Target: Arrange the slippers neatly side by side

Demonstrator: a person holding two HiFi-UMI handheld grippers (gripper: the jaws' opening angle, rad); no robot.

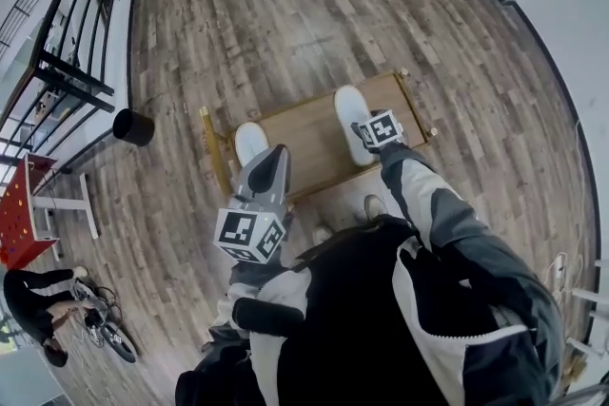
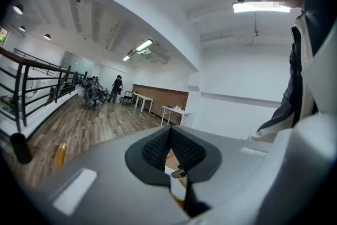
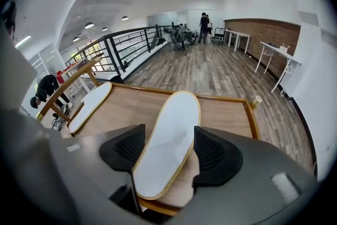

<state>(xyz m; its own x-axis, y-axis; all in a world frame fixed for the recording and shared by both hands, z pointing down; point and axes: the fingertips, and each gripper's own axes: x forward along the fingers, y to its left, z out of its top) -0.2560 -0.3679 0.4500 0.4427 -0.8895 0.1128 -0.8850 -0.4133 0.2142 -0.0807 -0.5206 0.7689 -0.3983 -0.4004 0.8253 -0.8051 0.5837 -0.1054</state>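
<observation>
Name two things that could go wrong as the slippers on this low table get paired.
1. The open right hand-held gripper straddles the right slipper, which lies near the edge of the table; a nudge might tip it off.
2. The left slipper sits well apart at another angle, so the pair may end up skewed.

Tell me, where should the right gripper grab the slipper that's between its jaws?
Probably its near end, pinched across the width, coming from above. The slipper lies flat on the table, lengthwise between the right gripper's open jaws, its long edges facing them.
</observation>
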